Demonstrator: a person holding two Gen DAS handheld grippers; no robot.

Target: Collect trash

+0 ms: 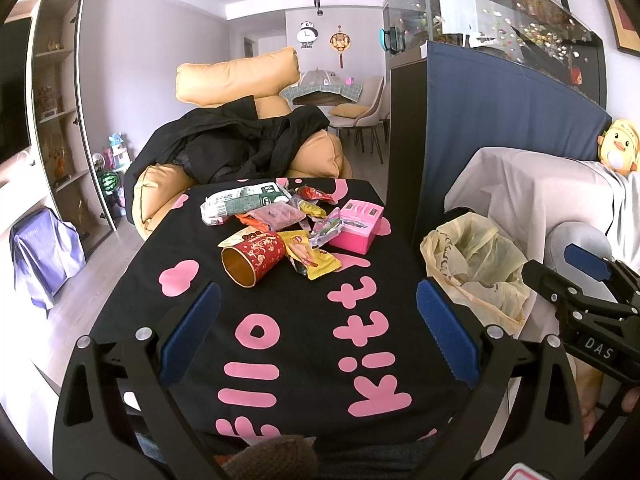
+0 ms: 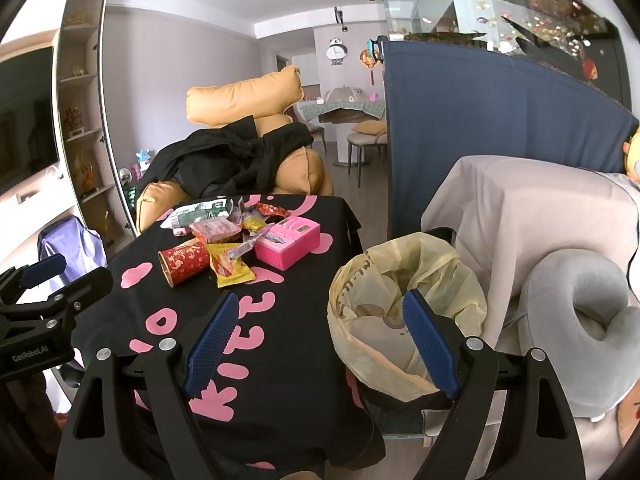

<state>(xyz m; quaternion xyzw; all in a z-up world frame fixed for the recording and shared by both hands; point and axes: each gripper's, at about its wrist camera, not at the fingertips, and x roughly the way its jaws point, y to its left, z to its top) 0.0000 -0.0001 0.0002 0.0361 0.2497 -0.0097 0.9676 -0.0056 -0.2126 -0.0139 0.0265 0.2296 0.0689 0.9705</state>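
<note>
A pile of trash sits at the far end of a table draped in a black cloth (image 1: pixel 304 344) with pink letters: a red paper cup (image 1: pixel 252 258) on its side, a yellow wrapper (image 1: pixel 314 258), a pink box (image 1: pixel 358 226), a white-green packet (image 1: pixel 244 200) and several small wrappers. The same cup (image 2: pixel 186 264) and pink box (image 2: pixel 288 242) show in the right wrist view. A bin lined with a yellow bag (image 2: pixel 404 312) stands right of the table and also shows in the left wrist view (image 1: pixel 476 268). My left gripper (image 1: pixel 318 332) is open and empty over the near cloth. My right gripper (image 2: pixel 320 340) is open and empty between table edge and bin.
A tan armchair (image 1: pixel 240 80) with a black coat (image 1: pixel 240 144) stands behind the table. A dark blue panel (image 1: pixel 500 128) under a fish tank is at the right. A covered seat (image 2: pixel 532 216) with a grey neck pillow (image 2: pixel 580 328) is beside the bin.
</note>
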